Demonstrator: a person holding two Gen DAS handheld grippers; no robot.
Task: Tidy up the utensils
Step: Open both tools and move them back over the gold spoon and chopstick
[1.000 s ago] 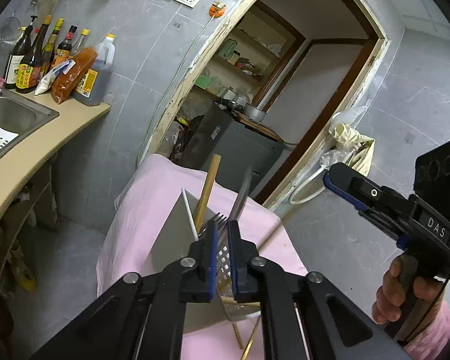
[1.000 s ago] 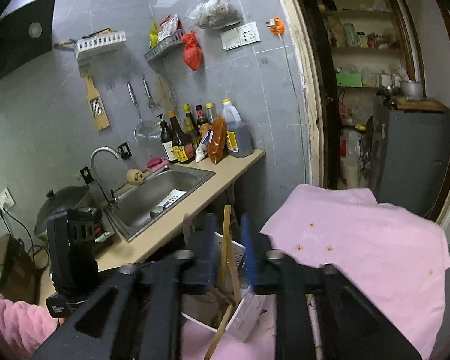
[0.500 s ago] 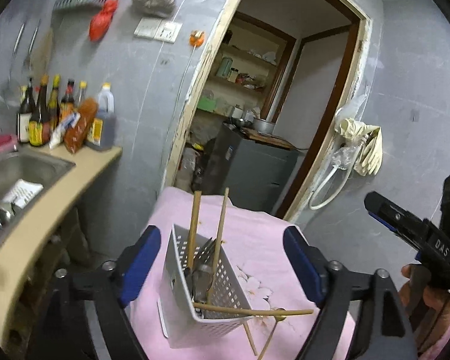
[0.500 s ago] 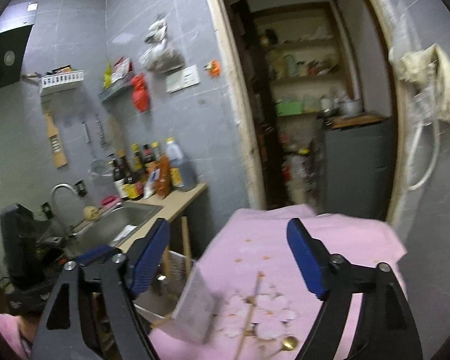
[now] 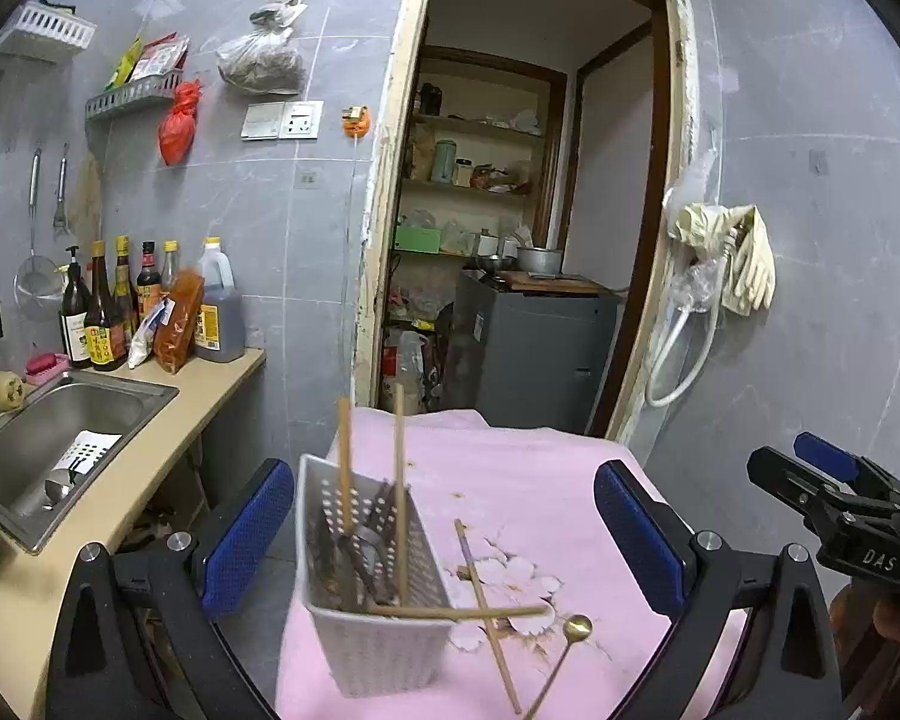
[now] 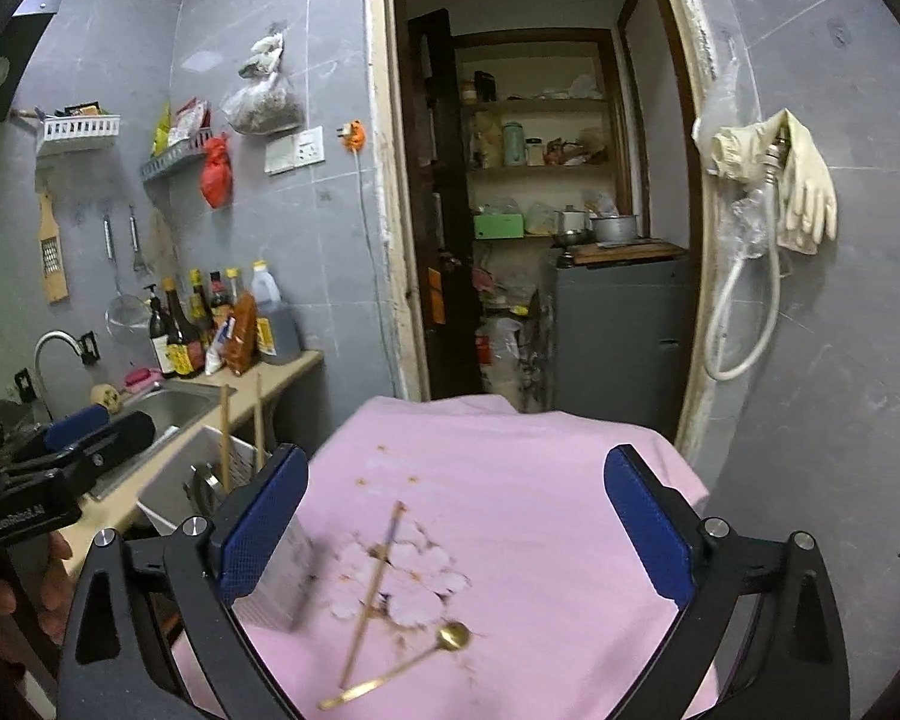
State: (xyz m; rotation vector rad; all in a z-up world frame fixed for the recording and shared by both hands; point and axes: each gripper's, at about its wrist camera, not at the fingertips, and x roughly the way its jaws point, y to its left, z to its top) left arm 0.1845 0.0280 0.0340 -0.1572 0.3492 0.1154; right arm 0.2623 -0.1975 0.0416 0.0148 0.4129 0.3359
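Claws are both gaping wide and gripping nothing: my left claw (image 5: 444, 534) is hanging over the caddy (image 5: 369, 600), my right claw (image 6: 456, 525) over the pink cloth (image 6: 540, 480). Chopsticks (image 5: 345, 468) are standing upright in the caddy, one is leaning across its rim, and another chopstick (image 6: 371, 588) and a gold spoon (image 6: 453, 636) are lying loose on the cloth.

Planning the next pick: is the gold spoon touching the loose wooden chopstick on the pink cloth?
Cannot tell. In the right wrist view the gold spoon's handle end meets the wooden chopstick's near tip, but the left wrist view shows them slightly apart.
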